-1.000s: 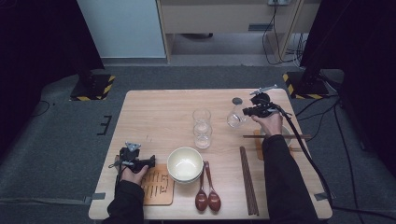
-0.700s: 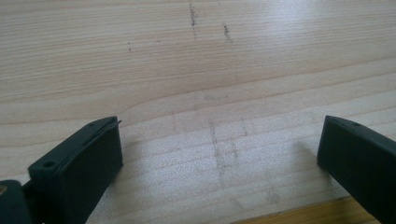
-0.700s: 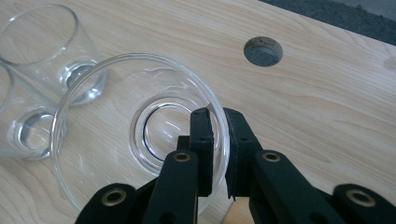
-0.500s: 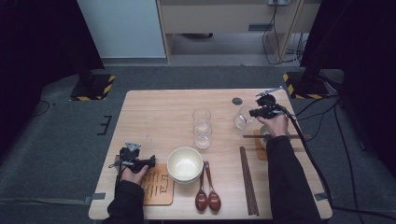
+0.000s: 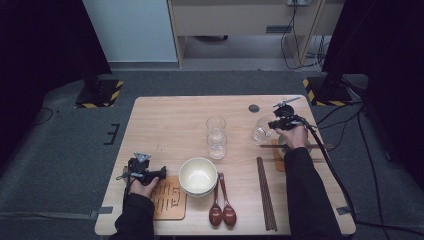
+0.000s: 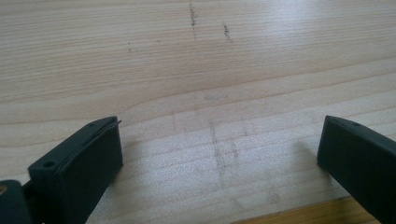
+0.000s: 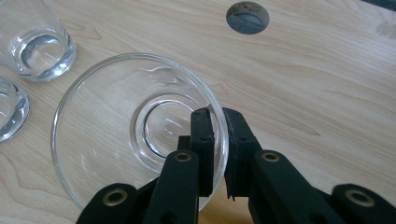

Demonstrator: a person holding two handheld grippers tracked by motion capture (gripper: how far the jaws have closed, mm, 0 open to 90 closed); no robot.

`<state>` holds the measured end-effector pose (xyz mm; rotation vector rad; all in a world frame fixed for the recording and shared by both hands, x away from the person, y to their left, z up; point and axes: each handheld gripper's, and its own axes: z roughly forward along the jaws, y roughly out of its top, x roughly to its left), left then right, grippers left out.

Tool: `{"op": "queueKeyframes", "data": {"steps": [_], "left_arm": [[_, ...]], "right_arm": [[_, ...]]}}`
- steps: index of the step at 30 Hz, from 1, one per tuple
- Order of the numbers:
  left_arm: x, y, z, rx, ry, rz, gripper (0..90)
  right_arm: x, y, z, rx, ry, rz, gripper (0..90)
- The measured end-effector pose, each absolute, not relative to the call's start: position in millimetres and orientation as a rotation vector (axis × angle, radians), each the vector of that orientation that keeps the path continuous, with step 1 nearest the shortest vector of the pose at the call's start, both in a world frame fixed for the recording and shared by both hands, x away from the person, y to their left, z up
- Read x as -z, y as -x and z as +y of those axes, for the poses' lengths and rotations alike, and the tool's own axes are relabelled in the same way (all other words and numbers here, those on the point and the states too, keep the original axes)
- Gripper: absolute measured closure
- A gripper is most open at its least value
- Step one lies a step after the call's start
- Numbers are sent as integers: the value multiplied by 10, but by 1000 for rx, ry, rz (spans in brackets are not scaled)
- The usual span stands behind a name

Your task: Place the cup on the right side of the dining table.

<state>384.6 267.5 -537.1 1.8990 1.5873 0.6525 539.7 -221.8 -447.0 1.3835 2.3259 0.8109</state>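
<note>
The wooden table (image 5: 170, 120) takes up the middle of the room, pale and long-grained, with a small dark hole (image 5: 254, 108) near its far edge. Toward the person's side, a brown wooden mat (image 5: 170, 204) lies at the left with carved marks on it, and just beside it stands a cream bowl (image 5: 198, 175). Right of the bowl two dark red-brown spoons (image 5: 222, 210) lie side by side, and farther right a pair of dark chopsticks (image 5: 266, 192) points away from the person.

The left gripper (image 5: 145, 172) rests low over the table at the mat's far left corner, held in the person's left hand; in the left gripper view its two black jaws stand wide apart over bare wood (nothing between them), with the mat's edge just showing at the bottom.

Near the middle of the table two clear drinking glasses (image 5: 216, 137) stand touching one another.

The right gripper (image 7: 217, 135) is over at the far right, and it is clamped on the rim of a clear glass bowl (image 7: 116, 135): one jaw sits inside the wall, the other outside, pinched tight on the glass. From above, the glass bowl (image 5: 262, 131) sits right of the two glasses and just short of the dark hole, tilted a little toward the gripper as far as I can tell.
</note>
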Motion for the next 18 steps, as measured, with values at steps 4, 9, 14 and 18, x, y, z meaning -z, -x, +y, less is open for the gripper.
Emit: {"op": "queueKeyframes", "data": {"steps": [4, 9, 14, 18], "left_arm": [[5371, -3846, 2675, -653, -1899, 1587, 0], [5370, -3846, 2675, -652, -1899, 1587, 0], [5371, -3846, 2674, -652, -1899, 1587, 0], [5371, -3846, 2674, -652, -1899, 1587, 0]], "right_arm": [[4519, -5403, -2213, -796, -1390, 2320, 843], [4551, -5415, -2221, -758, -1420, 2301, 843], [4574, -5424, -2227, -745, -1438, 2281, 844], [4575, -5436, -2231, -737, -1446, 2254, 842]]}}
